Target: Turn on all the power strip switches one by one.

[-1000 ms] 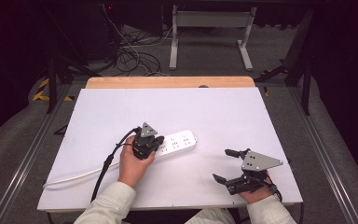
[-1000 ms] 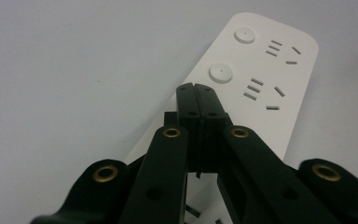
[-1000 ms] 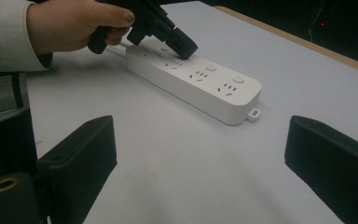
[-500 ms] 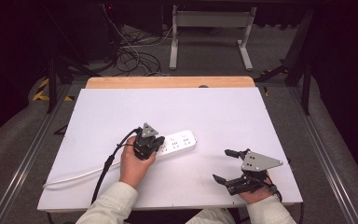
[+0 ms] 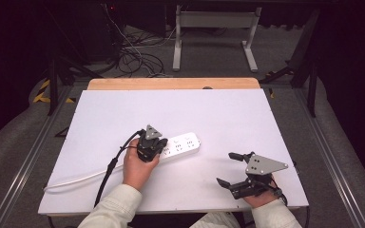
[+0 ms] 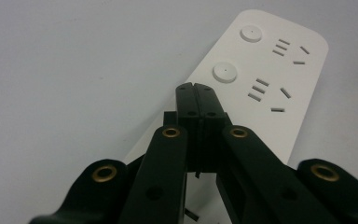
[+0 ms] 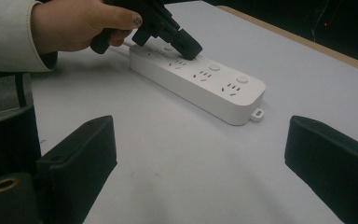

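The long white plastic power strip (image 5: 179,145) lies mid-table. The left gripper (image 6: 196,95), jaws pressed together, pokes its top beside a round button. Push straight down, gently. The right gripper (image 5: 234,169) waits nearby, spread wide.

No clear change: the left gripper (image 5: 151,148) remains on the power strip (image 5: 183,145); the right gripper (image 5: 230,167) perhaps shifts very slightly.

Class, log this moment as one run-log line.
left gripper: shut, tips on power strip | right gripper: open, apart from the strip | table: white
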